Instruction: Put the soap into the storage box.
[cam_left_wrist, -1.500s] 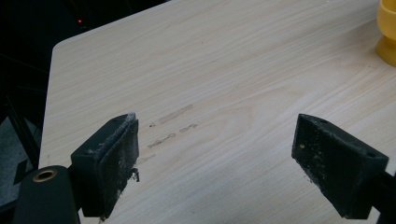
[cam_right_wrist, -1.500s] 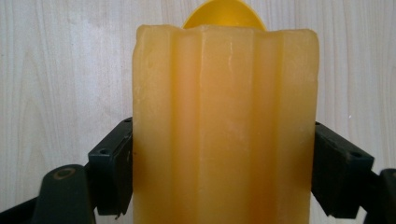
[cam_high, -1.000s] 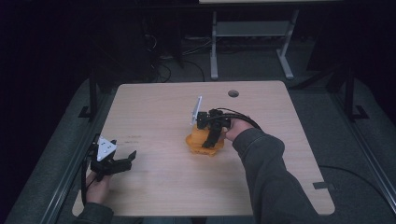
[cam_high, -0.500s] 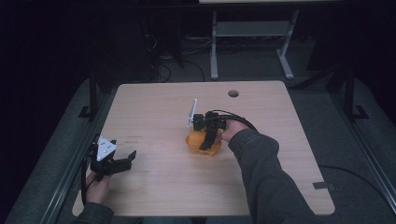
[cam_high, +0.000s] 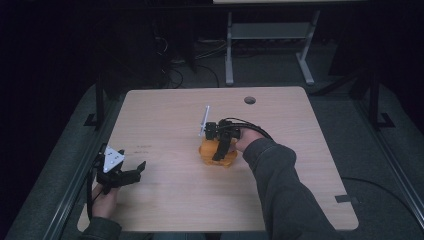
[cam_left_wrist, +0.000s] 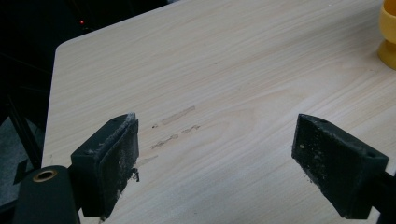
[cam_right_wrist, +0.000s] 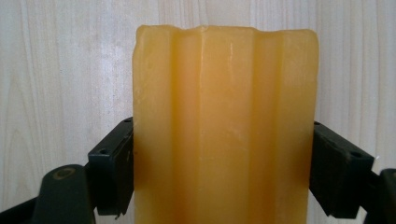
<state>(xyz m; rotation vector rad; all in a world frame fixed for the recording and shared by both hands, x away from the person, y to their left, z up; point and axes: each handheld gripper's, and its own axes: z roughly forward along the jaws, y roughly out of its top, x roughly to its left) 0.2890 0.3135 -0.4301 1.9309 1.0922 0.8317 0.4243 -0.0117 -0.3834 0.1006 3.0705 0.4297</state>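
The two black fingers (cam_right_wrist: 109, 172) of the right gripper (cam_right_wrist: 224, 175) press against both sides of an orange block (cam_right_wrist: 224, 121), so this gripper is holding the block between them. The block has long ridges along its surface and its far end is cut flat. Behind it the pale wooden table (cam_right_wrist: 70, 70) shows. In the high view the right gripper (cam_high: 220, 145) points down over the orange block (cam_high: 216, 156), which sits near the middle of the table (cam_high: 165, 115), a little toward the person's side. From the gripper a black cable loops to the sleeve of the right arm (cam_high: 280, 185), which comes from the bottom edge.

The fingers (cam_left_wrist: 109, 161) of the left gripper (cam_left_wrist: 224, 170) stand wide apart with only bare table between them, and some faint scuff marks (cam_left_wrist: 173, 128) lie on the wood just beyond. A small part of the orange block shows at the top right corner of this view. In the high view the left gripper (cam_high: 127, 175) is well apart from the block, near the left edge of the table, with its grey plate on top and the left hand (cam_high: 104, 200) behind it.
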